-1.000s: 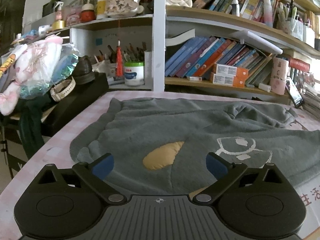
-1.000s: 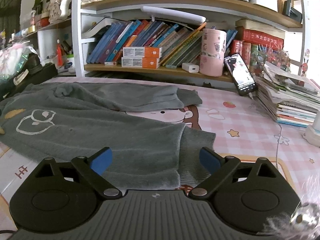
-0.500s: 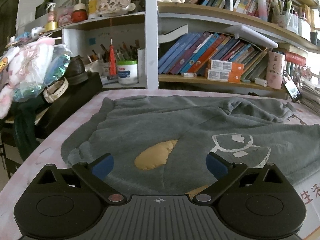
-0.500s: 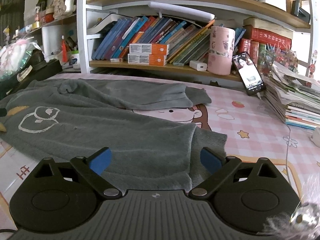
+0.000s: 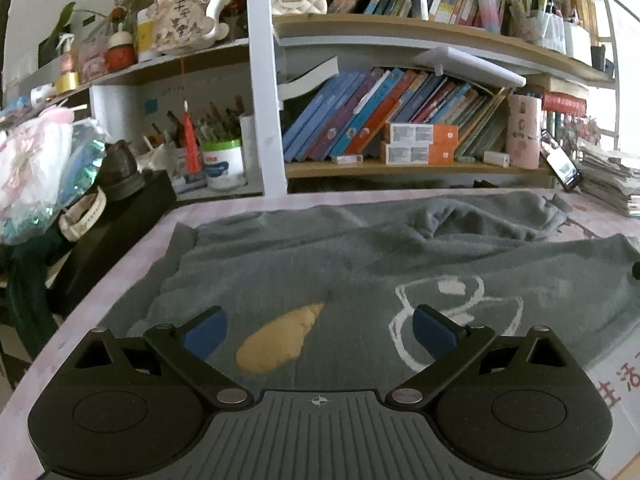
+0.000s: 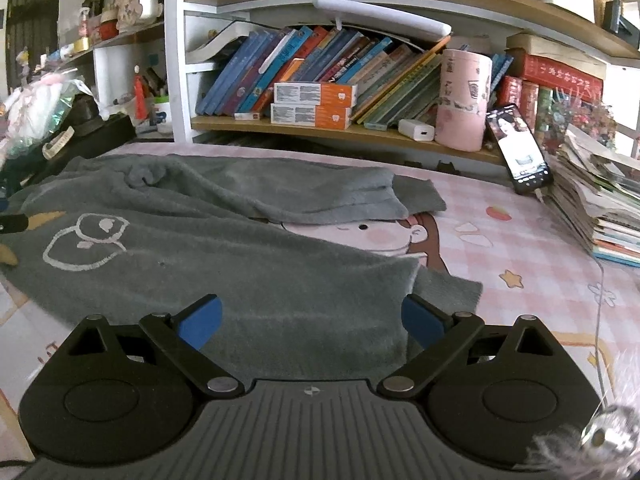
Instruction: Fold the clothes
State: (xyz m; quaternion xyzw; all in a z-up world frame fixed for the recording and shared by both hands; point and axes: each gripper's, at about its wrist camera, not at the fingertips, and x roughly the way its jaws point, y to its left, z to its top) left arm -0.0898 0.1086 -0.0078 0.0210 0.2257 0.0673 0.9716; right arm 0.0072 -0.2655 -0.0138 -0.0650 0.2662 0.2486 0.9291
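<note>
The folding looks barely begun: the grey garment lies spread flat across most of the pink checked tabletop, filling the middle of both views, and no neat fold shows anywhere on it. In the right wrist view its two long tubes of cloth run toward the right of the frame, the farther one rumpled along the top, the nearer one ending in a ribbed cuff just ahead of the right gripper. Everything is left to do, as far as I can judge: squaring the cloth, doubling it and stacking it. The fabric reads as soft, fuzzy fleece or knit, thick enough to hold gentle ridges, with a stitched white outline drawing and a mustard-yellow patch at lower centre of the left wrist view. The left gripper hangs over that patch, its blue-padded fingers spread wide and holding nothing; the right gripper's fingers stand equally wide, empty, above the nearer tube.
</note>
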